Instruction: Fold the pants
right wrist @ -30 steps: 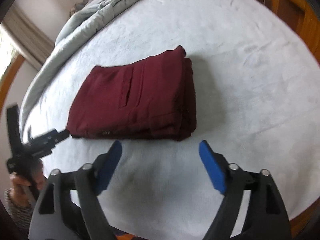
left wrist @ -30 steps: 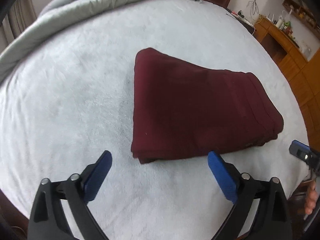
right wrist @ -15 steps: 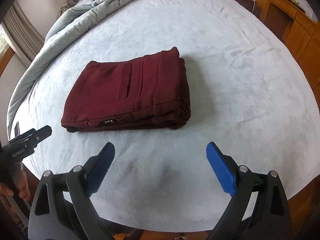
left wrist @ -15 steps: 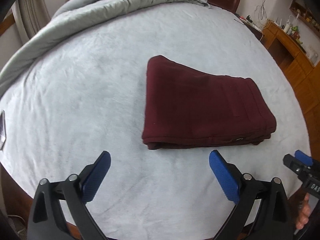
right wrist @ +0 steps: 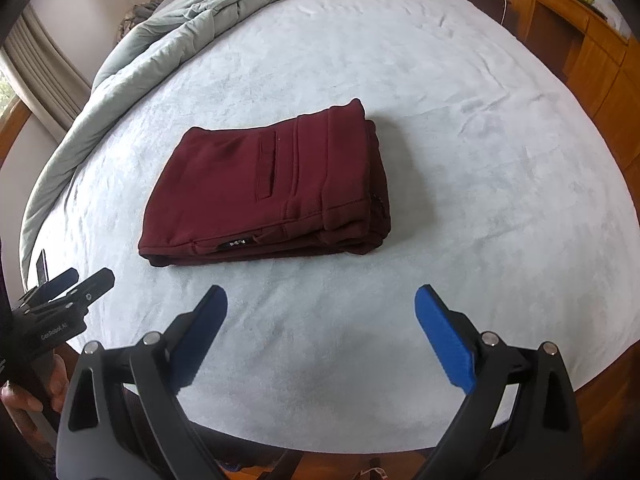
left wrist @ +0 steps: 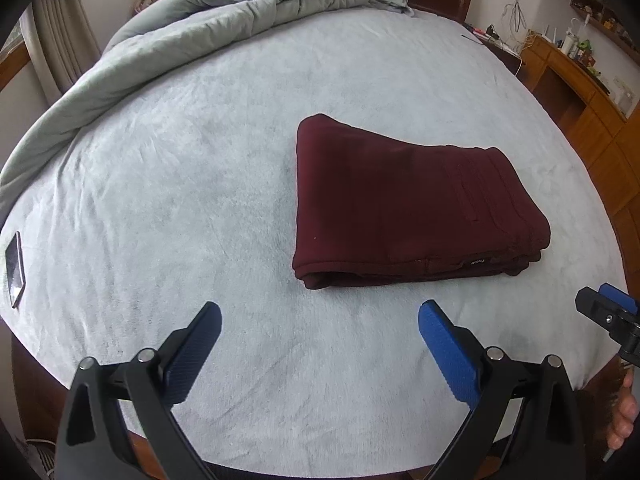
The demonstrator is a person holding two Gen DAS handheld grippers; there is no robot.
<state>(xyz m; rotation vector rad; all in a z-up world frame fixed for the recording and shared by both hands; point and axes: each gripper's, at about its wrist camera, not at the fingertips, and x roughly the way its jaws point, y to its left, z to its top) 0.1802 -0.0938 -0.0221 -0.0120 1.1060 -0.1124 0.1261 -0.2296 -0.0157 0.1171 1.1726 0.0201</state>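
The dark red pants lie folded in a compact stack on the pale blue bed cover. In the right wrist view the pants show a back pocket and a small label on the near edge. My left gripper is open and empty, held above the near edge of the bed, short of the pants. My right gripper is open and empty, also short of the pants. The right gripper shows at the right edge of the left wrist view, and the left gripper at the left edge of the right wrist view.
A grey-green duvet is bunched along the far and left side of the bed. A phone lies at the left edge of the bed. A wooden desk with small items stands to the right, and a curtain hangs at the left.
Both grippers have drawn back and up from the folded pants, which now look smaller and farther away. Both stayed open. The pants have not moved.
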